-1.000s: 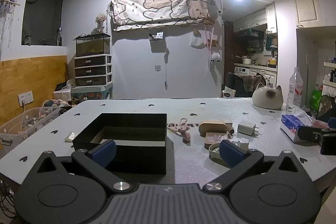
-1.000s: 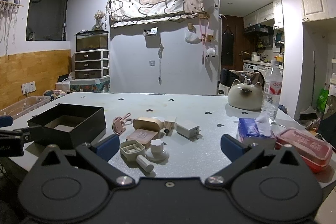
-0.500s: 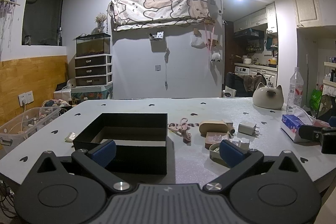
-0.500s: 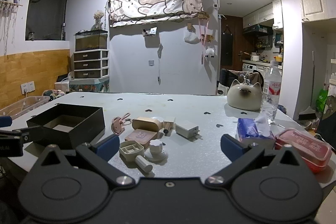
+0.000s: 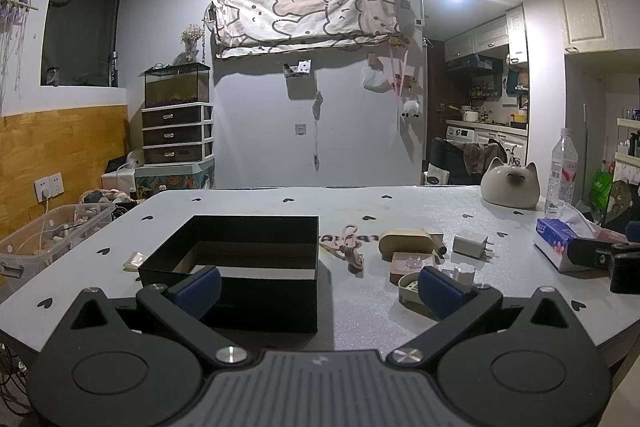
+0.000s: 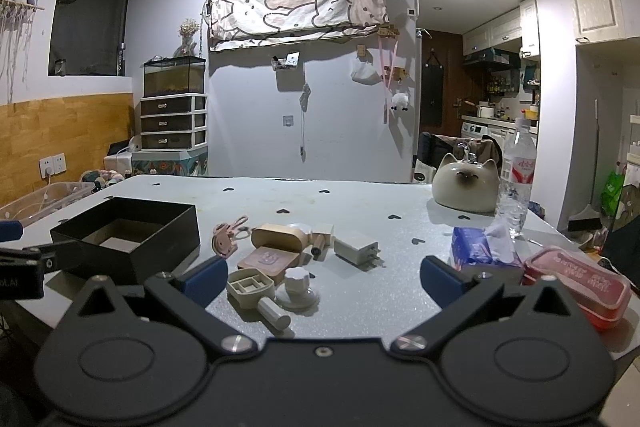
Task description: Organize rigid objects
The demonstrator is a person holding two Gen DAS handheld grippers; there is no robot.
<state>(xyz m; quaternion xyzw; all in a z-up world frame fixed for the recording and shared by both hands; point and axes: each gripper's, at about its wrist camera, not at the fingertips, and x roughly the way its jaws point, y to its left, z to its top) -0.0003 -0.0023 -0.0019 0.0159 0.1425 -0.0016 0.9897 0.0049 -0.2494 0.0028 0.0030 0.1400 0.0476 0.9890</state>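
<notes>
An open black box [image 5: 248,263] stands on the grey table, also in the right wrist view [image 6: 128,241]. Right of it lies a cluster of small items: a pink clip [image 6: 226,233], a tan oval case [image 6: 282,237], a pink square block [image 6: 268,261], a white charger plug [image 6: 356,249], a beige sectioned tray with a handle [image 6: 252,285] and a white knob [image 6: 298,287]. My left gripper [image 5: 318,291] is open and empty, just in front of the box. My right gripper [image 6: 324,277] is open and empty, in front of the cluster.
A blue tissue pack [image 6: 480,247] and a red lidded container [image 6: 576,281] lie at the right. A cat-shaped ceramic jar [image 6: 466,187] and a water bottle [image 6: 516,175] stand behind them. A clear plastic bin [image 5: 44,239] stands beside the table's left edge.
The right gripper has drifted slightly; the table items sit a little lower and left in its view. The left gripper has barely moved. Both stay open.
</notes>
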